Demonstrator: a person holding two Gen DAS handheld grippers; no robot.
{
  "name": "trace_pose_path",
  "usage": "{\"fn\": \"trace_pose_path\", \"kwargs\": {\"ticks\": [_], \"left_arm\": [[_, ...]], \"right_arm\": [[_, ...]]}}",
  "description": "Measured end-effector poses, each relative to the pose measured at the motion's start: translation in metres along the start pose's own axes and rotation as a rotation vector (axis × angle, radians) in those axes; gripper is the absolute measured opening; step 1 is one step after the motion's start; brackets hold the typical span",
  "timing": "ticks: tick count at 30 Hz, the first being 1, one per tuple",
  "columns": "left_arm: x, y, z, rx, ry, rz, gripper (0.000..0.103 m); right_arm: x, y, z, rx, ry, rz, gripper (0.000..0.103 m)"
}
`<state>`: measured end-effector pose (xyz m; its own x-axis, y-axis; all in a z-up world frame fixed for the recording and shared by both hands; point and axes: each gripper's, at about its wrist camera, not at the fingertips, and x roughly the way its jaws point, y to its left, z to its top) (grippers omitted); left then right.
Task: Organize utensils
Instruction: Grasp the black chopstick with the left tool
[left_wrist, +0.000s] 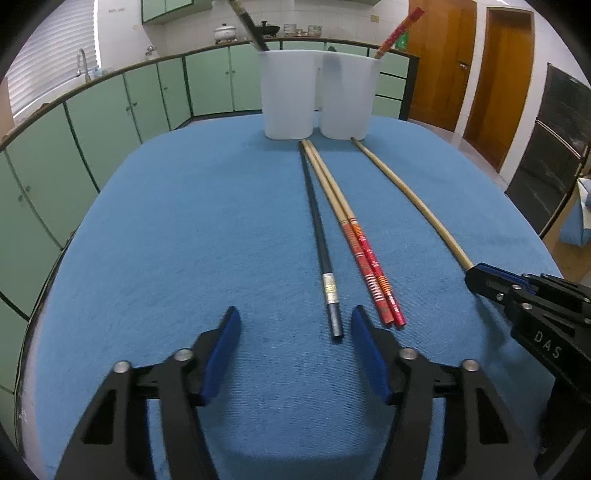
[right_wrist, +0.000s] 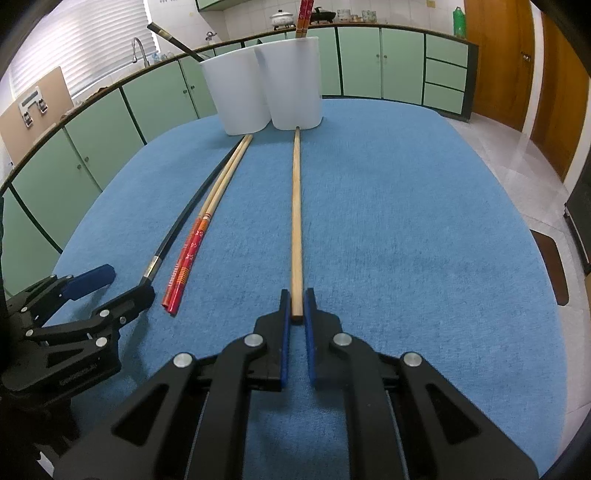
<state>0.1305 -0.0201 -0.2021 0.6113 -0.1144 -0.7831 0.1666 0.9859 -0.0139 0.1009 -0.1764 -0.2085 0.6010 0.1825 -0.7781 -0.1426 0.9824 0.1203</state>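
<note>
On the blue tablecloth (left_wrist: 184, 240) lie a black chopstick (left_wrist: 317, 236), a red-handled pair of chopsticks (left_wrist: 351, 229) and a plain wooden chopstick (right_wrist: 296, 221). My left gripper (left_wrist: 295, 328) is open, its blue pads on either side of the black chopstick's silver end. My right gripper (right_wrist: 296, 306) is shut on the near end of the wooden chopstick, which still lies on the cloth. Two white cups (left_wrist: 288, 92) (left_wrist: 349, 96) stand at the far edge; the left one holds a black chopstick, the right one a red-handled chopstick.
The table's edge (left_wrist: 48, 280) curves round close on the left. Green kitchen cabinets (left_wrist: 110, 107) run behind it, wooden doors (left_wrist: 498, 74) stand at the right. The right gripper's body (left_wrist: 535, 317) shows at the right of the left wrist view.
</note>
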Motion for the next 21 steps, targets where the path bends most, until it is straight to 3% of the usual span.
{"fn": "trace_pose_path", "kwargs": {"ticks": [4,7,21], "left_arm": [[-0.001,-0.004,0.002,-0.001,-0.006,-0.036,0.019],[0.001,-0.006,0.003,-0.007,-0.006,-0.052,0.008],[-0.017,-0.003,0.005,-0.024,-0.037,-0.050,0.007]], "right_arm": [[0.000,0.000,0.000,-0.003,-0.001,-0.003,0.006],[0.000,0.000,0.000,-0.004,-0.002,-0.003,0.006],[-0.009,0.000,0.003,-0.004,-0.024,-0.001,0.006]]}}
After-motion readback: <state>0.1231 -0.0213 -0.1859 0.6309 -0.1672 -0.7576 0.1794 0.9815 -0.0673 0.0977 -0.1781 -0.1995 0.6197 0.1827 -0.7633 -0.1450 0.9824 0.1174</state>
